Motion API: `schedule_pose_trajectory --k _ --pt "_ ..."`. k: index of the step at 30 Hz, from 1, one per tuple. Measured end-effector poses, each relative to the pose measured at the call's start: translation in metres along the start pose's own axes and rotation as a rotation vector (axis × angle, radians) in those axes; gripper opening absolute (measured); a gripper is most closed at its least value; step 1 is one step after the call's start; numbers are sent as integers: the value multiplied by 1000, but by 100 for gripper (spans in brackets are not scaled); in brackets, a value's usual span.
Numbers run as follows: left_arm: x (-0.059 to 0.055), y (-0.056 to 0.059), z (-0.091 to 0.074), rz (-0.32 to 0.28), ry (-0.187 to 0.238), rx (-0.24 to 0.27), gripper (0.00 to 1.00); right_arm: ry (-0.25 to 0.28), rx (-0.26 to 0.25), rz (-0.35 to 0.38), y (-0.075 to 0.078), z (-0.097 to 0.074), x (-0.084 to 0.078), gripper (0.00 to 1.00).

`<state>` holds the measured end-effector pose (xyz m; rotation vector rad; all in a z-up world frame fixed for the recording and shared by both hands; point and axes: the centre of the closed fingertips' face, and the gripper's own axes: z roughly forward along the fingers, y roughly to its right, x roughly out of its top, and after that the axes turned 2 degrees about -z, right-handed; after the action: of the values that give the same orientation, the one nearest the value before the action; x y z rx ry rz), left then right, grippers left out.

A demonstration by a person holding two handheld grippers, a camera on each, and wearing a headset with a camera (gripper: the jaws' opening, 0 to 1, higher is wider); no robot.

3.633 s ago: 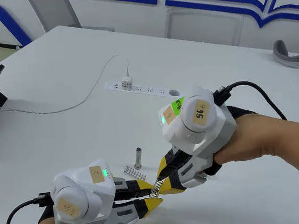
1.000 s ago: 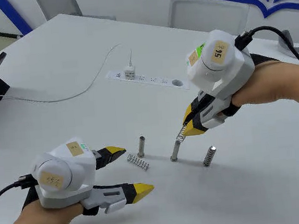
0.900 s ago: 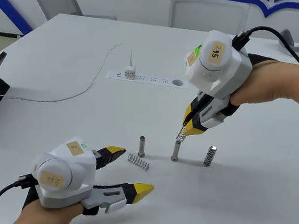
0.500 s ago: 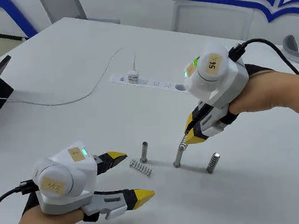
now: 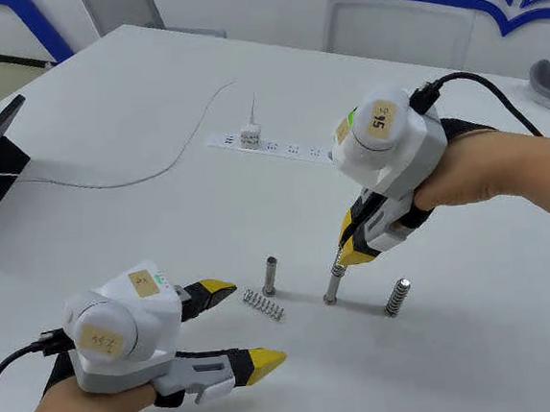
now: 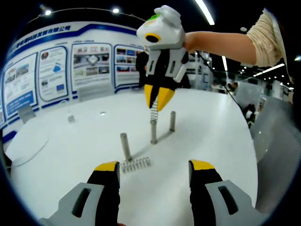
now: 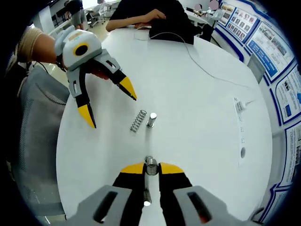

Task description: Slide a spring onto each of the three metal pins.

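- First spring (image 5: 394,301) is sitting on the right pin (image 5: 403,283).
- Second spring (image 5: 338,260) is being pinched by the right gripper (image 5: 347,252) atop the middle pin (image 5: 331,289).
- Third spring (image 5: 263,304) is lying by the bare left pin (image 5: 269,275) — the left gripper (image 5: 246,322) is being held spread.

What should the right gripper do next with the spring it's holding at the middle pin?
Probably ease the right gripper straight down, so the spring pinched in its jaws slides along the middle pin, then let go. The spring's lower end sits at the pin's top, and the shaft below is bare.
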<state>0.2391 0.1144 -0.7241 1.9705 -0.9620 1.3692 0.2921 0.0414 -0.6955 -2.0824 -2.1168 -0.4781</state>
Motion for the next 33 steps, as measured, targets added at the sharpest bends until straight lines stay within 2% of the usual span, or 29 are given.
schedule_pose_trajectory --k 7,33 --pt "0 -1 0 -2 2 1 60 -23 2 -3 1 8 -3 12" --pt "-2 -2 1 -7 -1 2 60 -58 7 26 -3 38 -13 12"
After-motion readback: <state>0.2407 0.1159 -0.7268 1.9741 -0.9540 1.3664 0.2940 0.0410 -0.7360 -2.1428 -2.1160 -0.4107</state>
